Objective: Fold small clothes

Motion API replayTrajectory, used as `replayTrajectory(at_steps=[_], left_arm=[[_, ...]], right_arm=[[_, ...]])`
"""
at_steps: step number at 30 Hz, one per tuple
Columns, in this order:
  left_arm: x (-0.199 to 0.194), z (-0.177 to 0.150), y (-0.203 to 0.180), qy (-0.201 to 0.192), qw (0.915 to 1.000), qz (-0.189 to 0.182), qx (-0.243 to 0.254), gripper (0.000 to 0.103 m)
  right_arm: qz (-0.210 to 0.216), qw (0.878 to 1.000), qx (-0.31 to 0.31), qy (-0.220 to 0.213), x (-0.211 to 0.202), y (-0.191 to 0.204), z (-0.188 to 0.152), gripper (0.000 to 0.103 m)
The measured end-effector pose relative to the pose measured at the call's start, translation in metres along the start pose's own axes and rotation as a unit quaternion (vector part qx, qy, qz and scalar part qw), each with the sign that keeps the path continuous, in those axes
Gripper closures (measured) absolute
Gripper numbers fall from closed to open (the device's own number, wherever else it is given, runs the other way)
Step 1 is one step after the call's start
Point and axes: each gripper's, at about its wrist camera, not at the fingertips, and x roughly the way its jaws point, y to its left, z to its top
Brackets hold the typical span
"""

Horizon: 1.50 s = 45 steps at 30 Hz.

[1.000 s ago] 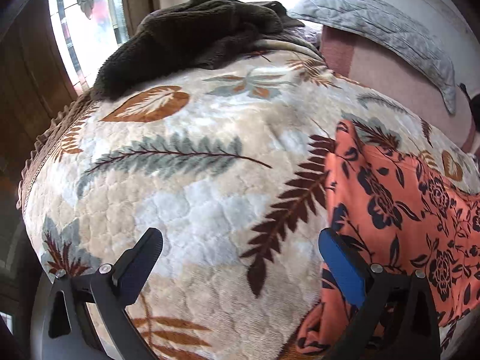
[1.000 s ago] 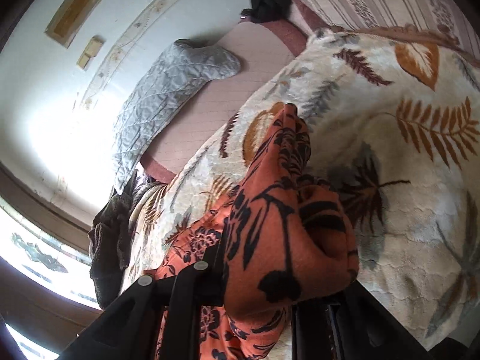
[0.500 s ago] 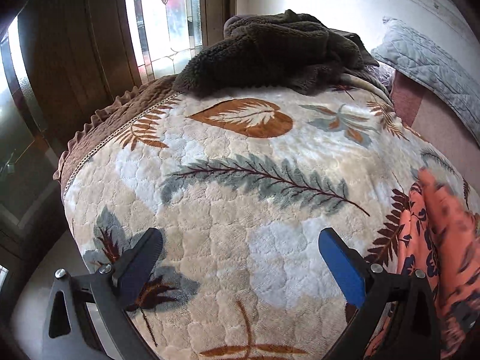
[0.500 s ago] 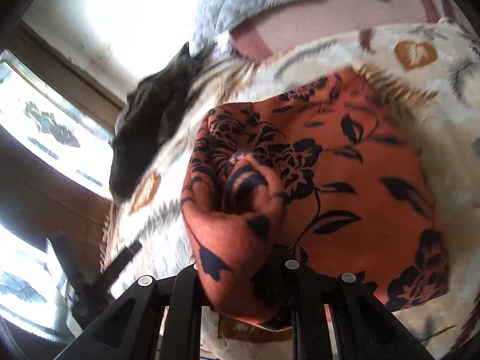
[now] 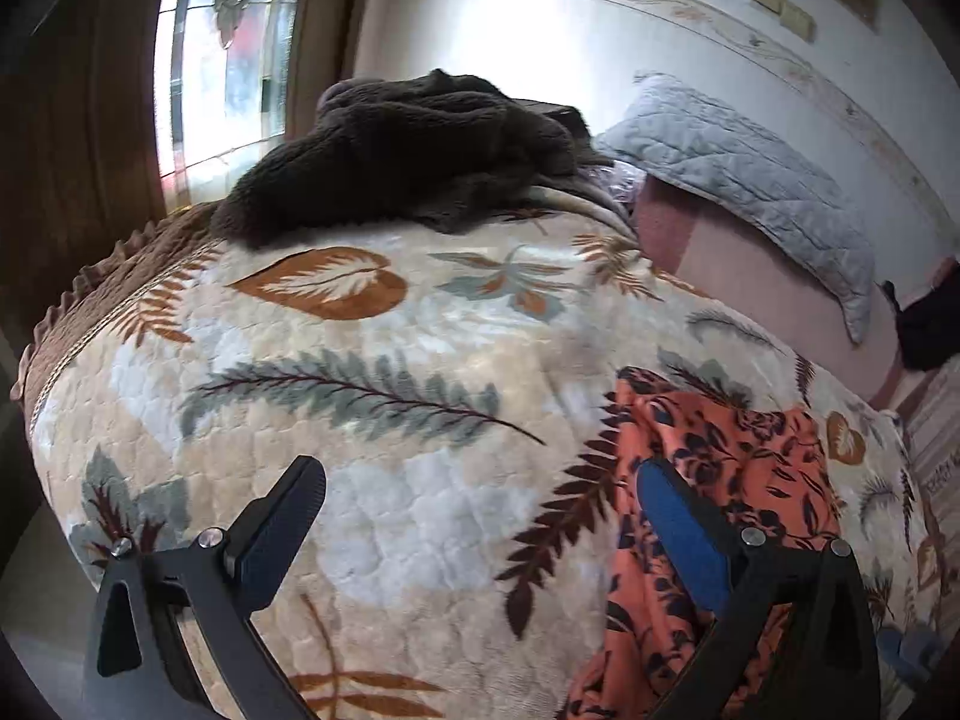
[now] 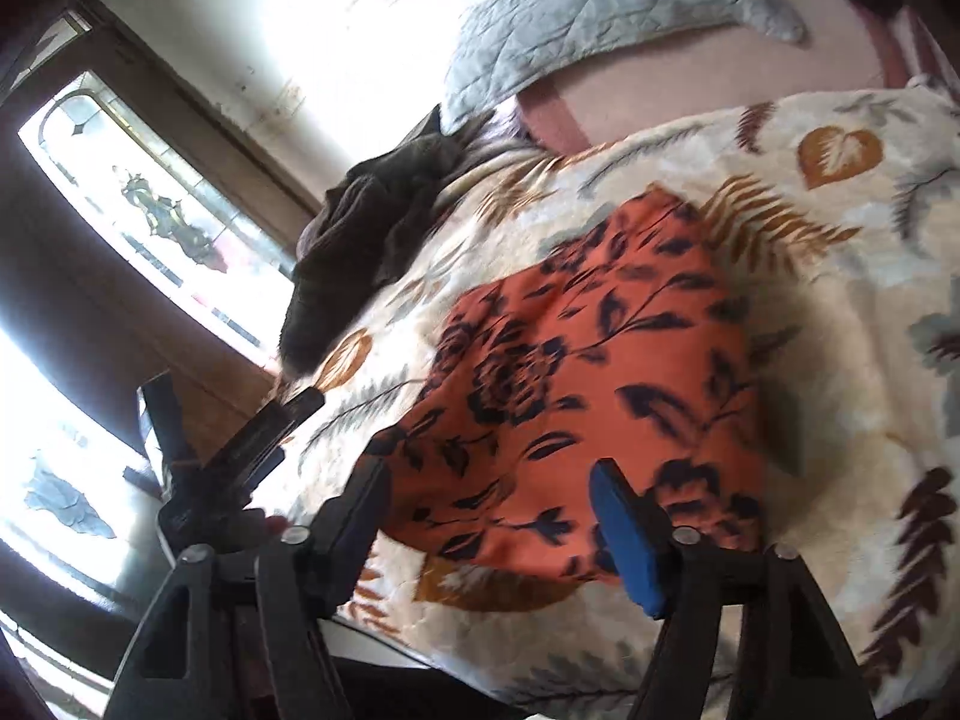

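Both our left gripper [image 5: 480,516] and right gripper [image 6: 489,516] are spread wide, holding nothing. The orange floral garment [image 6: 594,384] lies folded on the leaf-print blanket's [image 5: 372,480] near right. We judge it light, limp; pinch a folded edge.

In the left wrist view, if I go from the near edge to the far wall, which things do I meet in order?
Left claw, open → leaf-print blanket → dark brown fleece garment → window.
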Motion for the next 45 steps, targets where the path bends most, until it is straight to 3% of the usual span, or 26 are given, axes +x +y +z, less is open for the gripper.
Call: replayTrajectory(at_steps=[2,4,6,8,9,12,16,17,19,22,28,37,42,45], left_arm=[[-0.004,-0.006,-0.026,-0.005,0.999,-0.019,0.041,0.0],[-0.001,-0.014,-0.045,0.0,0.9966,-0.014,0.081,0.0],[0.019,-0.028,-0.057,0.039,0.9908,0.038,0.124,0.0],[0.05,-0.044,-0.06,0.106,0.9778,0.08,0.162,0.0],[0.059,-0.048,-0.057,0.121,0.9733,0.095,0.17,0.0],[0.06,-0.043,-0.044,0.124,0.9781,0.079,0.148,0.0],[0.044,-0.034,-0.039,0.09,0.9869,0.055,0.122,0.0],[0.037,-0.03,-0.041,0.07,0.9888,0.052,0.121,0.0],[0.026,-0.025,-0.045,0.033,0.9903,0.052,0.125,0.0],[0.02,-0.02,-0.051,0.011,0.9912,0.045,0.124,0.0],[0.023,-0.018,-0.061,0.007,0.9897,0.046,0.135,0.0],[0.028,-0.019,-0.071,0.007,0.9884,0.045,0.145,0.0],[0.034,-0.021,-0.076,0.014,0.9871,0.047,0.153,0.0],[0.035,-0.022,-0.078,0.015,0.9867,0.047,0.155,0.0]], right_arm=[[-0.032,0.999,0.008,-0.013,-0.005,-0.012,0.014,0.063],[-0.038,0.999,0.023,-0.013,-0.004,-0.027,0.018,0.063],[-0.046,0.998,0.032,0.007,0.012,-0.037,0.014,0.063],[-0.065,0.993,0.048,0.083,0.053,-0.051,0.0,0.063],[-0.068,0.992,0.05,0.099,0.064,-0.056,-0.009,0.064],[-0.075,0.994,0.013,0.078,0.055,-0.045,-0.012,0.065],[-0.051,0.995,0.031,0.079,0.043,-0.048,0.01,0.061],[-0.04,0.996,0.041,0.065,0.04,-0.051,0.017,0.05],[-0.03,0.998,0.055,0.03,0.029,-0.056,0.031,0.037],[-0.039,0.998,0.045,-0.006,0.02,-0.059,0.048,0.037],[-0.033,0.998,0.039,-0.022,0.028,-0.062,0.071,0.039],[-0.018,0.998,0.058,0.009,0.079,-0.066,0.097,0.04],[-0.027,0.992,0.104,0.062,0.122,-0.09,0.093,0.04],[-0.021,0.992,0.106,0.059,0.12,-0.093,0.091,0.041]])
